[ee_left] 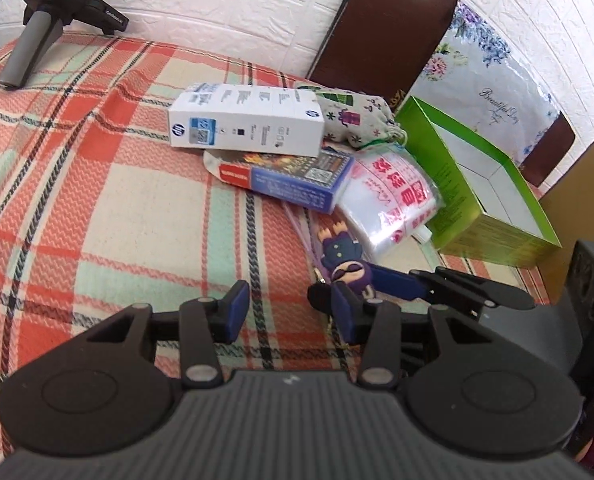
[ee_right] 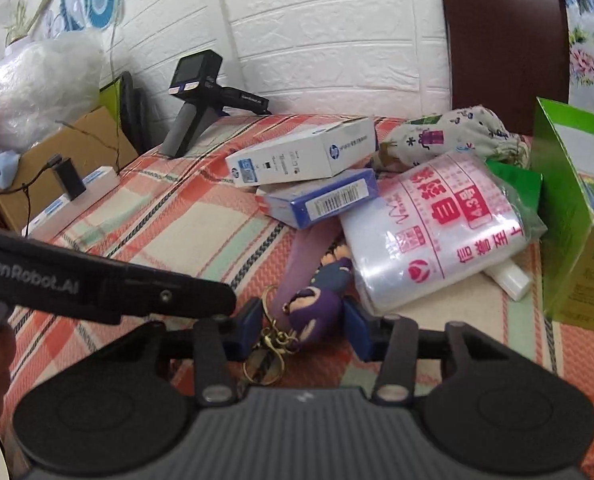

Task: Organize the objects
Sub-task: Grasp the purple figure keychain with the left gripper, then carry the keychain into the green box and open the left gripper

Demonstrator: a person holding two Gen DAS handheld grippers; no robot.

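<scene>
A purple figure keychain [ee_right: 315,310] lies on the plaid tablecloth [ee_left: 117,200], its lilac strap [ee_right: 301,252] running under the pile behind it. My right gripper [ee_right: 305,332] is shut on the figure's head, the gold clasp beside its left pad. In the left wrist view the figure [ee_left: 347,264] shows with one right finger [ee_left: 397,280] against it. My left gripper [ee_left: 289,312] stands open just left of the figure, with only cloth between its pads. Its black arm [ee_right: 137,292] crosses the right wrist view.
Behind the figure are a white HP box [ee_left: 249,120] on a blue box [ee_left: 297,180], a roll of plastic bags [ee_left: 393,200] and a patterned pouch [ee_left: 353,116]. An open green box [ee_left: 457,184] stands right. A spare gripper [ee_left: 45,28] sits far left.
</scene>
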